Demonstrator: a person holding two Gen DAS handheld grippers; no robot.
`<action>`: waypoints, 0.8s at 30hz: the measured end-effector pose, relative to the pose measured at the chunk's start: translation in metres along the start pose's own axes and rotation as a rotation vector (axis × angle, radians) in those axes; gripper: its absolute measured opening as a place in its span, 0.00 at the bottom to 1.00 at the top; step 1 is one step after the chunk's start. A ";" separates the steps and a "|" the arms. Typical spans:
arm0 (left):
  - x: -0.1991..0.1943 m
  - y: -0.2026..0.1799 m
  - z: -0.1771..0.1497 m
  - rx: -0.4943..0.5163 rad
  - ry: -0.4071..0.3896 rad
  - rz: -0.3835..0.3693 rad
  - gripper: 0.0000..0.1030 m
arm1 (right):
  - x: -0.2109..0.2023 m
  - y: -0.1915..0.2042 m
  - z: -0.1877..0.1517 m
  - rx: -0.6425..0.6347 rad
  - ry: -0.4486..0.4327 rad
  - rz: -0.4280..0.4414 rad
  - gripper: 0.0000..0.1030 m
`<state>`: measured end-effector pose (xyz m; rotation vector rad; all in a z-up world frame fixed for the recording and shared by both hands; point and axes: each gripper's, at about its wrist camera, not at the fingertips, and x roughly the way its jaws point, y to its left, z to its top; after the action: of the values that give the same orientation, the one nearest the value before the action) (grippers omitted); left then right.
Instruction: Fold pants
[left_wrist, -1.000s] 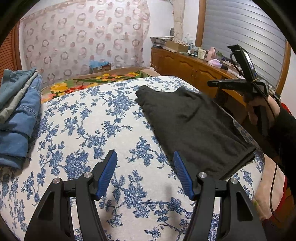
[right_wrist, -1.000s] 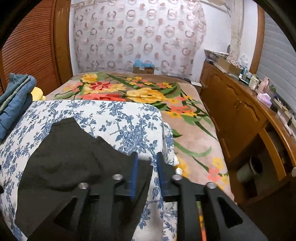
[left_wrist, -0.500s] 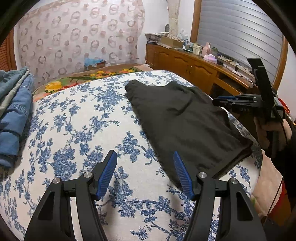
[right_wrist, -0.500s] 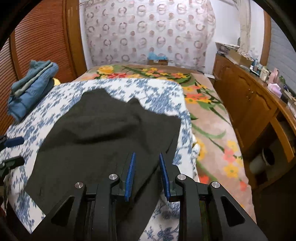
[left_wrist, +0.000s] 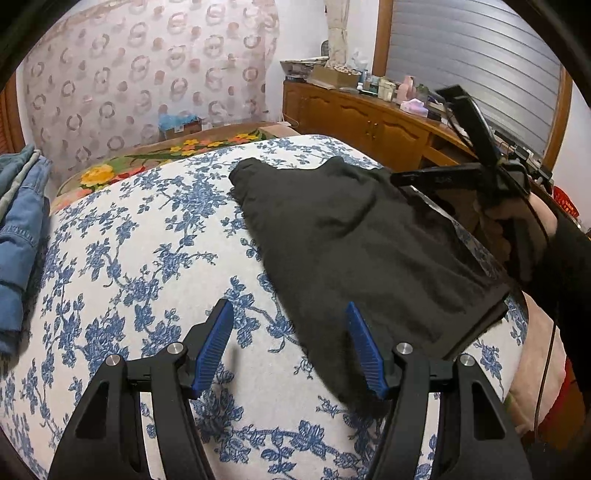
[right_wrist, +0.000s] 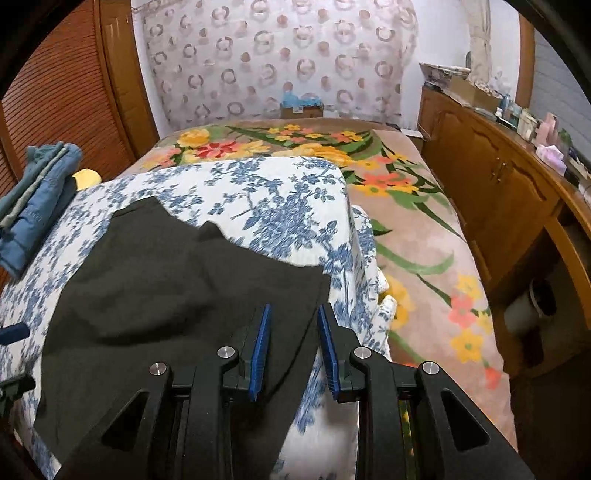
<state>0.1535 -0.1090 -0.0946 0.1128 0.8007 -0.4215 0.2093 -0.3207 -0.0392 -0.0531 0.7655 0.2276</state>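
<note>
Black pants (left_wrist: 354, 240): folded flat on the blue-flowered cover (left_wrist: 140, 258), toward its right edge. Left gripper (left_wrist: 290, 332): jaws wide apart, empty, right finger over the pants' near corner. Right gripper (right_wrist: 291, 339): jaws narrowly parted above the pants' right edge, gripping nothing; jeans (right_wrist: 33, 206) stacked far left.
</note>
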 end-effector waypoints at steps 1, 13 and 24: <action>0.001 -0.001 0.000 0.001 0.003 0.000 0.63 | 0.002 0.002 0.001 -0.001 0.003 -0.005 0.26; 0.015 -0.001 -0.007 0.002 0.048 0.009 0.63 | 0.001 0.007 0.003 -0.006 -0.046 -0.130 0.04; 0.004 -0.002 -0.013 -0.001 0.036 -0.010 0.63 | -0.061 0.029 -0.045 -0.037 -0.089 -0.038 0.25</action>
<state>0.1465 -0.1092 -0.1061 0.1156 0.8376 -0.4293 0.1293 -0.3094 -0.0286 -0.0916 0.6708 0.2061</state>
